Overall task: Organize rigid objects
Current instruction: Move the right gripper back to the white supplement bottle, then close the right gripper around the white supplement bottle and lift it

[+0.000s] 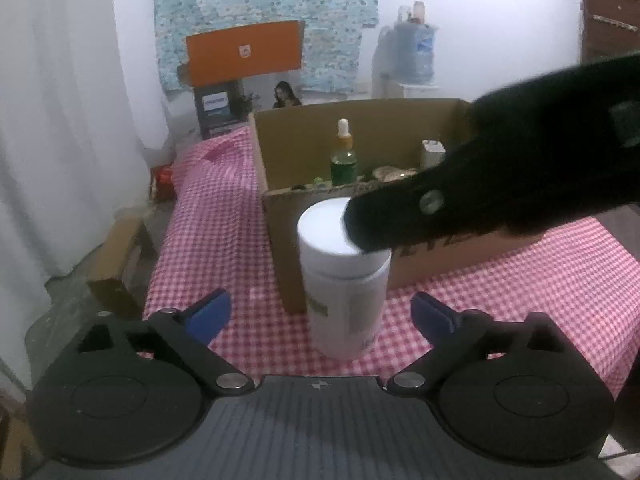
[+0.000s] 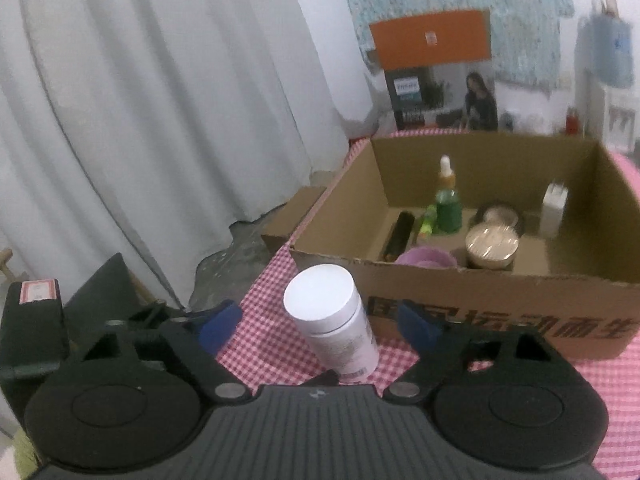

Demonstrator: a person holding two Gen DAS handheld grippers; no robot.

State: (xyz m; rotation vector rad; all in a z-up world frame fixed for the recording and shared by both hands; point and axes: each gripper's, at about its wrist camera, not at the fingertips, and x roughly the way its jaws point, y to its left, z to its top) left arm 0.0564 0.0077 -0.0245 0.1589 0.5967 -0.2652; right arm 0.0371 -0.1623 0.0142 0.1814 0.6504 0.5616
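From the left wrist view, the left gripper (image 1: 320,314) stands with its blue pads wide apart and nothing pressed between them; the white bottle (image 1: 344,276) stands upright on the checked cloth (image 1: 216,216) ahead of the jaws and roughly centred between them, just in front of the cardboard box (image 1: 340,128); the right gripper's dark body (image 1: 500,168) crosses from the right, its tip over the bottle's cap, though contact cannot be told; inside the box a green dropper bottle (image 1: 344,156) stands upright; the table edge falls away on the left toward the floor, so free cloth lies mainly to the right of the bottle; beside the right wrist view, the right gripper (image 2: 320,326) is likewise wide, its pads either side of the bottle (image 2: 332,320) but not touching it; here the bottle looks tilted, which may be the lens; the box (image 2: 480,304) lies just behind it, holding the dropper bottle (image 2: 448,204), a gold-lidded jar (image 2: 492,246), a pink tub (image 2: 428,258) and a white adapter (image 2: 554,208); to take the bottle well, I judge only one gripper should close, low on the body beneath the cap, squarely and gently so the smooth plastic does not twist; the lift must clear the near box wall; open floor remains at the box's right front, away from the tall dropper; the curtain (image 2: 160,120) hangs close on the left.
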